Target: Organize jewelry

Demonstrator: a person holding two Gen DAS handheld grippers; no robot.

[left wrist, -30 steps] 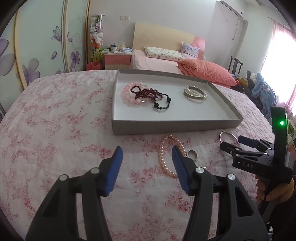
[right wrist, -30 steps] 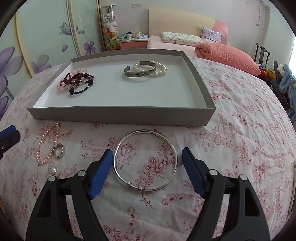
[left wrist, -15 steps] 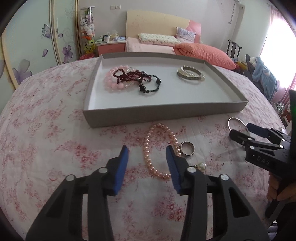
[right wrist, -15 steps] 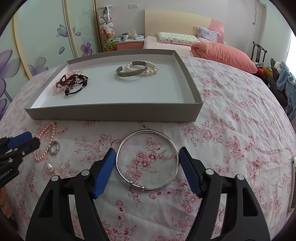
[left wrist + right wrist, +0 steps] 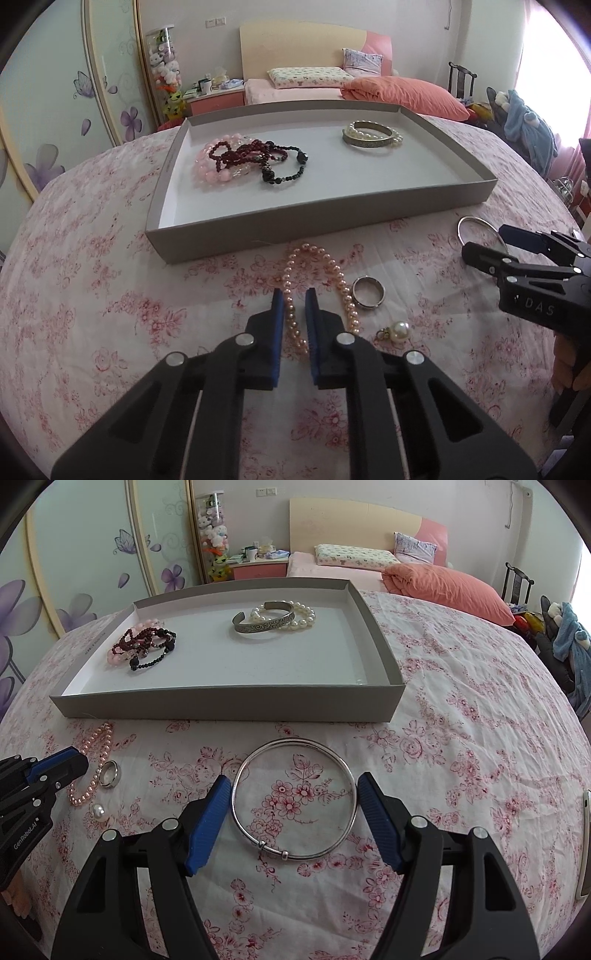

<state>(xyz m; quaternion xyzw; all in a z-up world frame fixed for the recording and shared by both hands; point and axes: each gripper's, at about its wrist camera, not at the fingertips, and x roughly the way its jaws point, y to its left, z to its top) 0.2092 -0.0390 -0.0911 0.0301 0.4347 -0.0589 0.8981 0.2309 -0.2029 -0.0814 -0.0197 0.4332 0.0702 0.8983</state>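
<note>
A pink pearl strand lies on the floral bedspread in front of a grey tray. My left gripper points down over the strand's left side. Its jaws are closing with the beads between them, and a thin gap still shows beside the pads. A silver ring and a pearl pendant lie just right of it. My right gripper stands open astride a large silver bangle, one blue pad close to each side of it. Both lie flat on the cloth.
The tray holds dark and pink beaded bracelets at its left, and a silver cuff with a white pearl bracelet at the back. A bed with pillows, a nightstand and a wardrobe stand behind. A hand holds the right gripper.
My left gripper slid right and down over the pearl strand, and its jaws narrowed from wide to nearly together. The right gripper stayed over the bangle.
</note>
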